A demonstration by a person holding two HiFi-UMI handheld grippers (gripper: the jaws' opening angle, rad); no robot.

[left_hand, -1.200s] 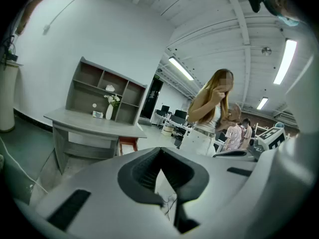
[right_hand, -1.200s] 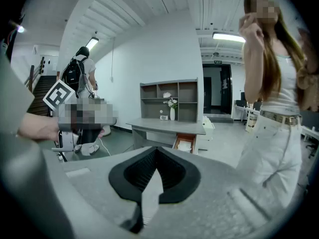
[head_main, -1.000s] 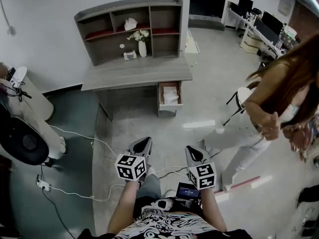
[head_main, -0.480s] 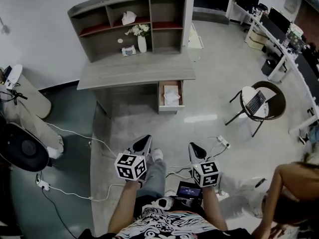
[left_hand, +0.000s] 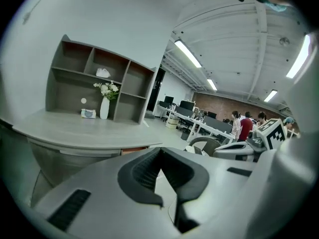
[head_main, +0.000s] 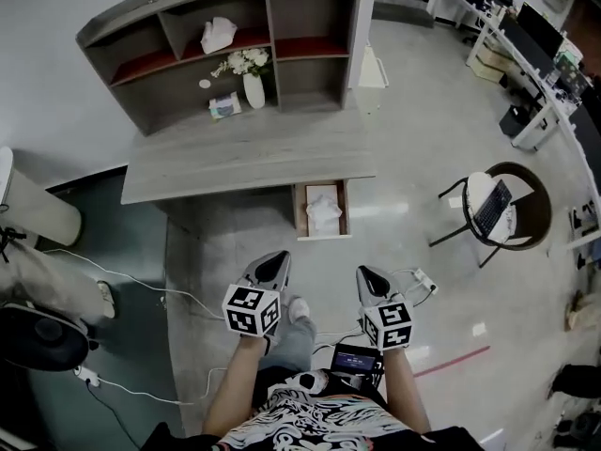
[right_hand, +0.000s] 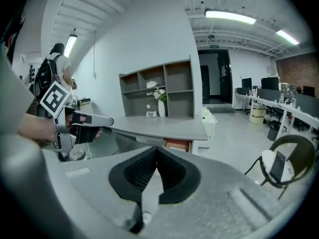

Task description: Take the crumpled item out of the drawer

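Grey desk [head_main: 244, 163] stands ahead, and bare floor [head_main: 394, 228] is left open between its front edge and both grippers. A chair [head_main: 502, 205] stands well off to the right. Under the desk's right end the drawer [head_main: 299, 212] is pulled out. In it lies the white crumpled item [head_main: 325, 212], lengthwise front to back. The left gripper [head_main: 273, 257] and right gripper [head_main: 364, 272] are held closed and empty, well apart from the drawer.

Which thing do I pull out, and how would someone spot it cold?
Find the grey desk against the wall, with a shelf unit on top. Under its right end a drawer stands open, and the crumpled white item lies inside it. A similar white lump sits on an upper shelf, but this one is the only one below the desktop.
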